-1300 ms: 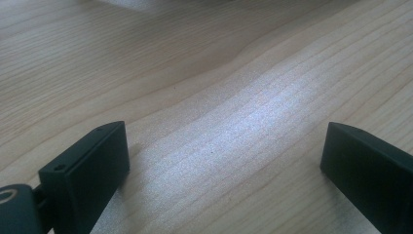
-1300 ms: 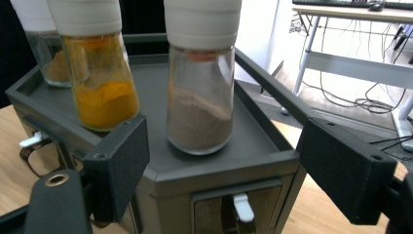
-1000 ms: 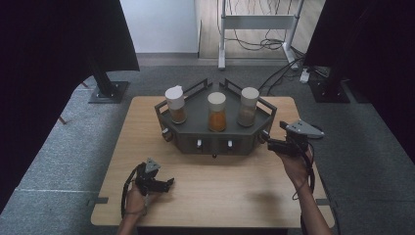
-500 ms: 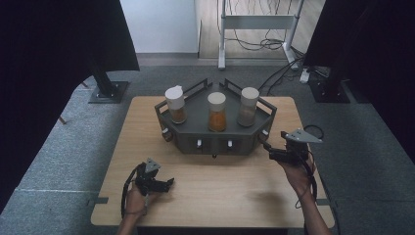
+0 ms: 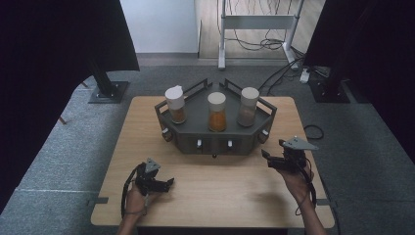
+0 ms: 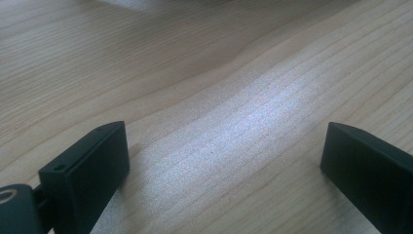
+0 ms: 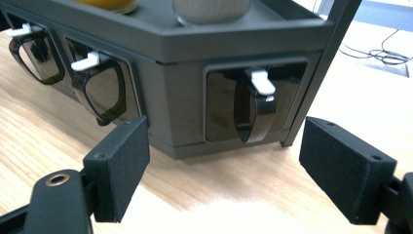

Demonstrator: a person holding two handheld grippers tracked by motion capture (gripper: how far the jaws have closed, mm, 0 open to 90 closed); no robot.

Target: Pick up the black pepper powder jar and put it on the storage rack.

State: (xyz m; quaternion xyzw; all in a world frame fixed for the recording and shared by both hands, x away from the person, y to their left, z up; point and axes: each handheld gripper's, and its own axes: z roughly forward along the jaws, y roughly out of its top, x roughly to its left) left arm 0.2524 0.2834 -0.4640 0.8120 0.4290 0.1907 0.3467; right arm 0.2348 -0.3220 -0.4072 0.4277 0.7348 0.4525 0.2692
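Observation:
A dark grey rack (image 5: pixel 195 134) stands at the back middle of the wooden table (image 5: pixel 220 196). On it stand three jars with pale lids: a brown-filled one (image 5: pixel 175 105) at the left, an orange-filled one (image 5: pixel 217 113) in the middle and a beige-filled one (image 5: pixel 248 107) at the right. My right gripper (image 5: pixel 267 159) hovers near the rack's right front corner, open and empty. In the right gripper view its jaws (image 7: pixel 226 161) face a dark panel with a white-tabbed lever (image 7: pixel 258 102). My left gripper (image 5: pixel 166 185) rests low at the front left, open over bare wood (image 6: pixel 224 146).
Two more white-tabbed levers (image 7: pixel 92 83) sit along the rack's front face. Grey carpet surrounds the table. Black stand bases (image 5: pixel 107 90) and cables (image 5: pixel 288 63) lie on the floor behind it. Bare wood stretches between the two grippers.
My right gripper has drifted a little lower and toward the table's near edge. The left gripper has stayed put.

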